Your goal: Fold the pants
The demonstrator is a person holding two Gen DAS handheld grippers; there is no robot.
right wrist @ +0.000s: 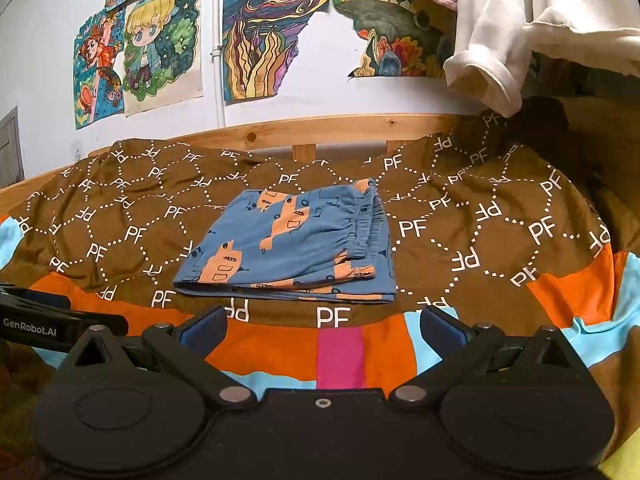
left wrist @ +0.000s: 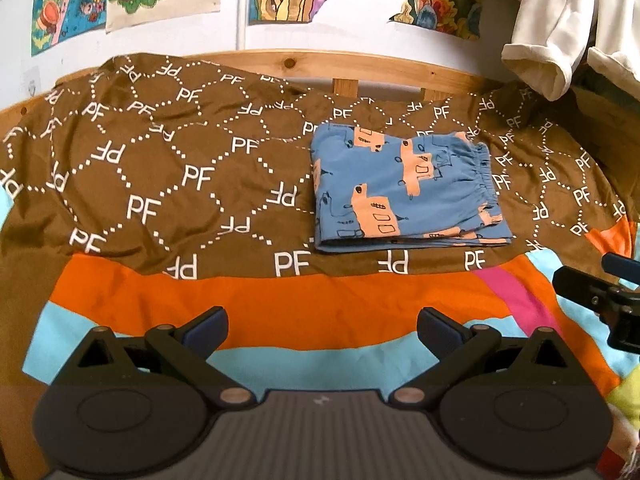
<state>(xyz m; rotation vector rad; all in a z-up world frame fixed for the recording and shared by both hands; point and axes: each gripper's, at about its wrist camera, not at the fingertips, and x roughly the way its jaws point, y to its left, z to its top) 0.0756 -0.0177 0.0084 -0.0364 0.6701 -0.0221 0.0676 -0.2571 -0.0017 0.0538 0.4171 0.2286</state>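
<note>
Pants, blue with orange vehicle prints, lie folded into a flat rectangle on the brown PF-lettered blanket, elastic waistband turned to the right, folded edges stacked along the near side. Left gripper hangs back over the orange stripe of the striped sheet, its blue-padded fingers spread wide, nothing between them, touching nothing. Over to the right gripper: same story, fingers wide apart and empty, hovering just short of the pants' near edge above the orange and pink bands. Each tool peeks into the other's view at the frame edge, though how the jaws stand is hard to make out from those slivers. Behind the bed, a wooden rail runs along the wall, colourful drawings are pinned above it, and a cream garment hangs at upper right.
</note>
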